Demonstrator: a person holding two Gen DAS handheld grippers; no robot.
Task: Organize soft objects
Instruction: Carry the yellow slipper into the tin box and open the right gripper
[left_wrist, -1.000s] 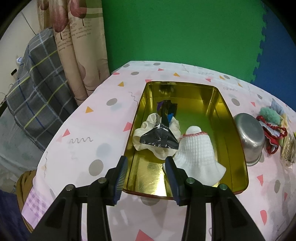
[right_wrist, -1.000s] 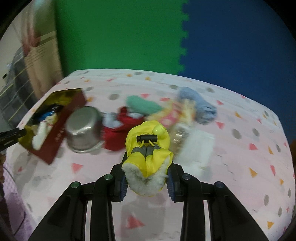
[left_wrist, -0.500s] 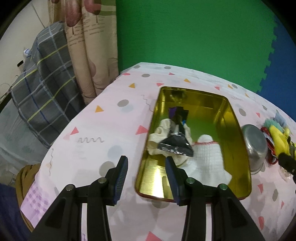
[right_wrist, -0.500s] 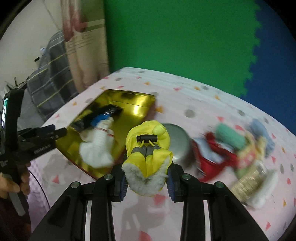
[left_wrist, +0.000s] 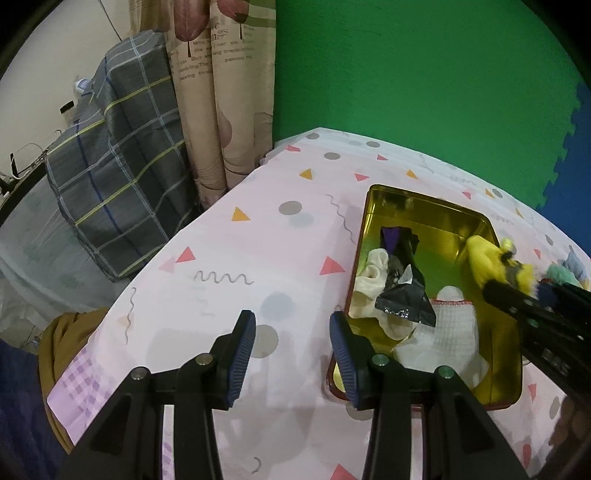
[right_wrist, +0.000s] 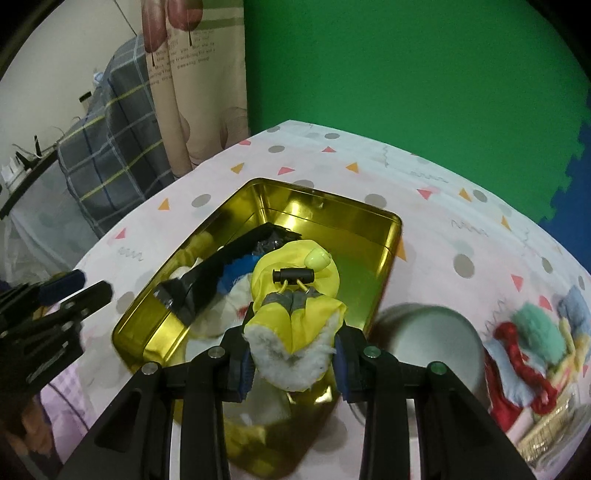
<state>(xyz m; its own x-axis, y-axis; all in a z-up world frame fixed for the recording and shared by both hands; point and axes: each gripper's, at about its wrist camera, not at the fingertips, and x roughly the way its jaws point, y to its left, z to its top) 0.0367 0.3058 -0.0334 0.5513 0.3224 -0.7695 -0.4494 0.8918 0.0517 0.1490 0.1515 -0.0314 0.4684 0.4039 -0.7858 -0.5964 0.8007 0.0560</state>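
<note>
A gold tin tray (left_wrist: 447, 218) (right_wrist: 332, 210) lies on the pink patterned tablecloth. Inside it are a white knit piece (left_wrist: 452, 328), a cream frilly piece (left_wrist: 373, 269) and a black shiny wrapper (left_wrist: 404, 295) (right_wrist: 207, 280). My right gripper (right_wrist: 293, 360) is shut on a yellow soft toy with white fleece (right_wrist: 295, 306) (left_wrist: 491, 264), held above the tray. My left gripper (left_wrist: 291, 350) stands open over bare cloth just left of the tray, nothing between its fingers.
A steel bowl (right_wrist: 432, 332) stands right of the tray. Beyond it lies a heap of soft things, red (right_wrist: 517, 365), teal (right_wrist: 539, 328) and blue (right_wrist: 574, 306). A plaid-covered object (left_wrist: 118, 177) and curtain (left_wrist: 225, 92) stand off the table's left edge.
My right gripper has carried the yellow toy leftward from the pile to above the tray. My left gripper has drawn away to the left of the tray, still open.
</note>
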